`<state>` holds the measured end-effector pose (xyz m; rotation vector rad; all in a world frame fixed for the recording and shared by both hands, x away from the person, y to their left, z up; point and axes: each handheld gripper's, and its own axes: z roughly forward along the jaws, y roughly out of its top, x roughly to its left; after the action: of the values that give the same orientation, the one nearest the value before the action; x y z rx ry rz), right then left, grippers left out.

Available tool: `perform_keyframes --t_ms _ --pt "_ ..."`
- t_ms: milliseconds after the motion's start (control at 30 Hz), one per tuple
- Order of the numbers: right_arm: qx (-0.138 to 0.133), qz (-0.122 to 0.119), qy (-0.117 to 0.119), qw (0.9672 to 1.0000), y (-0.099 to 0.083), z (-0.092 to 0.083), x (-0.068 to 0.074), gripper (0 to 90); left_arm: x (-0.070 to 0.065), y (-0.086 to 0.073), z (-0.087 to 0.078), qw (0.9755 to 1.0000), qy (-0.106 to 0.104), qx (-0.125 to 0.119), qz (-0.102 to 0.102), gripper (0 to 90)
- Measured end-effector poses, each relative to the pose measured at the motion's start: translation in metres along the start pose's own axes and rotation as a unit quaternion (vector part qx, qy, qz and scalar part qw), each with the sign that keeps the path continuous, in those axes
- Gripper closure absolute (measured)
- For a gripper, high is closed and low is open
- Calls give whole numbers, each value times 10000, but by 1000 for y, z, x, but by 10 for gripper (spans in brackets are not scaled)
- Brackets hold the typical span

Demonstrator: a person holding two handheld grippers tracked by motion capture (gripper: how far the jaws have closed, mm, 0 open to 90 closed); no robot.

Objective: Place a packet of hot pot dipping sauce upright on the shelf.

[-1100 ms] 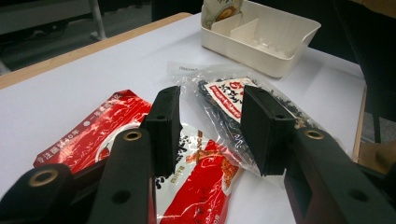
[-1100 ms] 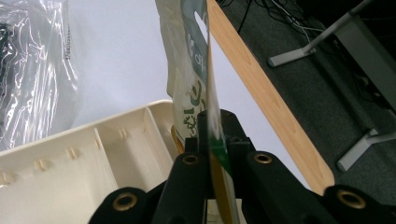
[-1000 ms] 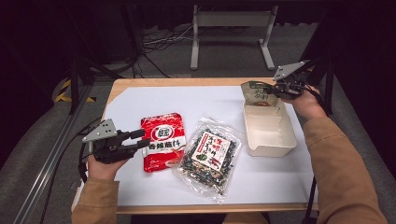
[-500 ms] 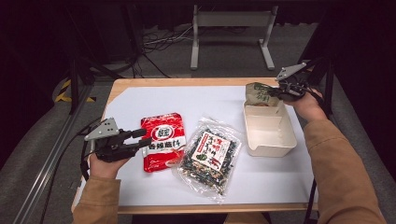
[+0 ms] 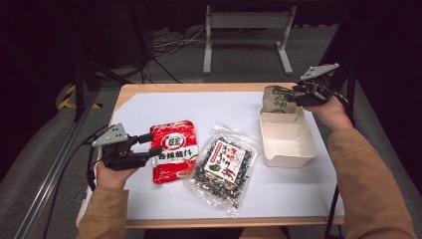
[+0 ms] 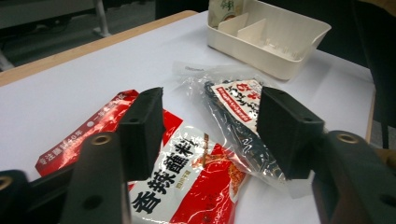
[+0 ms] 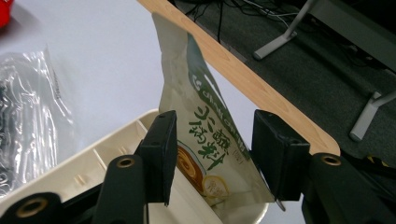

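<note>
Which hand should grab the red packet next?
Left. The left gripper is right at the red packet, jaws just opened around its edge. The right gripper is far off at the tray, jaws just opened off the green pouch.

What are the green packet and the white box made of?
The green packet looks like thin, slightly shiny plastic or foil film: it creases and stands on its edge. The white box looks like matte moulded plastic, cream and smooth, with thin stiff walls and dividers. Neither can be told for certain by sight.
</note>
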<state>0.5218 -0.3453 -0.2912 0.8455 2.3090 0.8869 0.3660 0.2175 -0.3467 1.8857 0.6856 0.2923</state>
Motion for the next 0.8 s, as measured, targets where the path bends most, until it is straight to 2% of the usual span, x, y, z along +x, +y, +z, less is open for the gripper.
perform_keyframes --t_ms 300,500,567,633,800 --pt "-474 76 -46 9988 10 -25 17 472 6 3 2 9998 200 75 -52 278" --pt "-834 15 -36 9965 13 -41 38 457 8 4 4 9998 156 121 -73 269" --pt "-1083 13 102 9941 13 -50 55 453 8 4 5 9997 174 156 -68 267" --pt "-1119 22 136 9936 13 -52 58 451 9 4 6 9997 184 155 -79 265" --pt "-1409 160 484 9887 6 -62 84 441 12 4 6 9993 313 200 -91 246"
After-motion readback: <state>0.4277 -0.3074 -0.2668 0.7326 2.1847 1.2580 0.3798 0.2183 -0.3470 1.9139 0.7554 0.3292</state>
